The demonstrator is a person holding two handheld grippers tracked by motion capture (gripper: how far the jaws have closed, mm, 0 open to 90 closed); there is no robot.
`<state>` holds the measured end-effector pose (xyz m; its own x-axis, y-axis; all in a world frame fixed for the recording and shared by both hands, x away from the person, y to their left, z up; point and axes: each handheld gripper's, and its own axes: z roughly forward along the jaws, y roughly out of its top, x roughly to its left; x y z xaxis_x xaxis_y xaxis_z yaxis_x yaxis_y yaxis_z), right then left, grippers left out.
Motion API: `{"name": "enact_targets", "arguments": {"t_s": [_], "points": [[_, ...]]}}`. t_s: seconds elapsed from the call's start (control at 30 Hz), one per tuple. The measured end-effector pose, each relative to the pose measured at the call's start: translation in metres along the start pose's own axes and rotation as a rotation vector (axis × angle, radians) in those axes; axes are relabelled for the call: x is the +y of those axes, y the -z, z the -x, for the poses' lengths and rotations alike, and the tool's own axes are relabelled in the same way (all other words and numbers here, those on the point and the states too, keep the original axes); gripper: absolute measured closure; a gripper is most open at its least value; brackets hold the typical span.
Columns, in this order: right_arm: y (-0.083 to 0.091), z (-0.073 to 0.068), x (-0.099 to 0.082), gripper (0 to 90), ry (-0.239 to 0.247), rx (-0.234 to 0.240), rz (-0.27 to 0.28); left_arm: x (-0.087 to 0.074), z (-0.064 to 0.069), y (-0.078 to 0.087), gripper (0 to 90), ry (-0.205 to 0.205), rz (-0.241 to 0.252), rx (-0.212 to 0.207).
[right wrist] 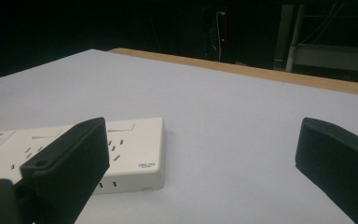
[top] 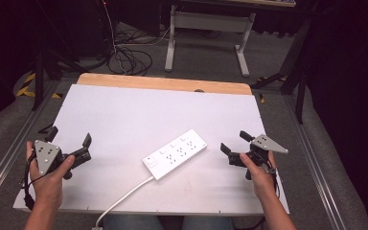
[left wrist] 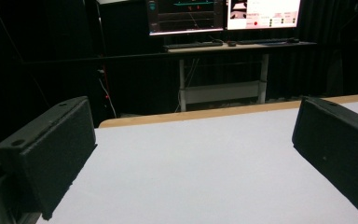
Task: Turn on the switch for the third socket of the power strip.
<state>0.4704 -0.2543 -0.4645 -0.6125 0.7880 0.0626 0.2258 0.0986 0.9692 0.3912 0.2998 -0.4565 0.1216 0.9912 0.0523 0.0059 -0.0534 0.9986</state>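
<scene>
Smooth, seemingly plastic white power strip (top: pixel 175 154) on matt white board (top: pixel 124 120).

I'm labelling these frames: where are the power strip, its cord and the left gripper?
power strip (top: pixel 175 154), high view, middle of its top face
cord (top: pixel 124 196), high view, mid-length
left gripper (top: pixel 70 141), high view, between its fingertips

Little legible print; one small mark, too blurred to read.

The white power strip (right wrist: pixel 74 154), lying just beyond the left jaw of the right tool (right wrist: pixel 205 172), carries a small dark brand mark (right wrist: pixel 145 165) near its end corner, but the letters are too small and blurred to make out. In the left gripper view, far beyond the left tool (left wrist: pixel 193 158), two lit monitors (left wrist: pixel 223 16) show coloured panels and lines of text, none of it readable.
</scene>
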Motion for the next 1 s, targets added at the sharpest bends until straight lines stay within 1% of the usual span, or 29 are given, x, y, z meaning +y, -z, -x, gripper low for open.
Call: {"name": "enact_targets", "arguments": {"t_s": [0.03, 0.13, 0.17, 0.23, 0.37, 0.47, 0.53, 0.57, 0.6, 0.63, 0.73, 0.8, 0.93, 0.97, 1.0], "points": [[0.0007, 0.0, -0.0001, 3.4, -0.008, -0.002, 0.0, 0.0, 0.0002, -0.0004, 0.0, 0.0, -0.001, -0.001], [0.0018, 0.0012, 0.0002, 3.4, -0.005, -0.005, 0.006, -0.0002, 0.0005, -0.0014, 0.0, -0.005, -0.003, -0.004], [0.0025, 0.0012, 0.0008, 3.4, -0.004, -0.01, 0.02, -0.0002, 0.0006, -0.0017, 0.0, -0.005, -0.003, -0.005], [0.0026, 0.001, 0.001, 3.4, -0.004, -0.01, 0.025, -0.0001, 0.0006, -0.0018, 0.0, -0.006, -0.003, -0.006], [0.0005, -0.0026, 0.0017, 5.2, 0.01, -0.017, 0.036, 0.0001, 0.0004, -0.002, 0.0, 0.0, 0.0, -0.006], [0.0013, -0.0033, 0.0027, 12.8, 0.023, -0.022, 0.039, 0.0001, 0.0003, -0.0019, 0.0, 0.001, 0.0, -0.006], [0.0016, -0.0031, 0.0029, 13.6, 0.021, -0.021, 0.039, 0.0, 0.0003, -0.0018, 0.0, 0.001, 0.0, -0.006], [0.0022, -0.0023, 0.0034, 18.9, 0.018, -0.016, 0.04, 0.0, 0.0002, -0.0017, 0.0, 0.001, 0.0, -0.006], [0.0022, -0.0023, 0.0034, 18.9, 0.018, -0.016, 0.04, 0.0, 0.0003, -0.0018, 0.0, 0.002, 0.0, -0.006], [0.0033, -0.0015, 0.0044, 25.2, 0.022, -0.006, 0.046, 0.0, 0.0003, -0.0018, 0.0, 0.002, 0.0, -0.006], [0.0043, -0.0014, 0.0057, 29.4, 0.025, -0.002, 0.051, -0.0001, 0.0003, -0.0018, 0.0, -0.003, -0.003, -0.006], [0.0044, -0.0016, 0.0059, 30.4, 0.027, -0.001, 0.05, -0.0001, 0.0004, -0.0018, 0.0, -0.003, -0.003, -0.006], [0.0046, -0.0021, 0.0062, 37.9, 0.036, 0.004, 0.048, -0.0001, 0.0008, -0.0017, 0.1, -0.001, -0.004, -0.009], [0.0046, -0.0021, 0.0062, 37.9, 0.036, 0.004, 0.048, -0.0001, 0.0006, -0.0017, 0.1, -0.003, -0.003, -0.007], [0.0051, -0.0019, 0.0066, 41.8, 0.037, 0.004, 0.05, -0.0001, 0.0005, -0.0016, 0.2, -0.002, -0.003, -0.007]]}}
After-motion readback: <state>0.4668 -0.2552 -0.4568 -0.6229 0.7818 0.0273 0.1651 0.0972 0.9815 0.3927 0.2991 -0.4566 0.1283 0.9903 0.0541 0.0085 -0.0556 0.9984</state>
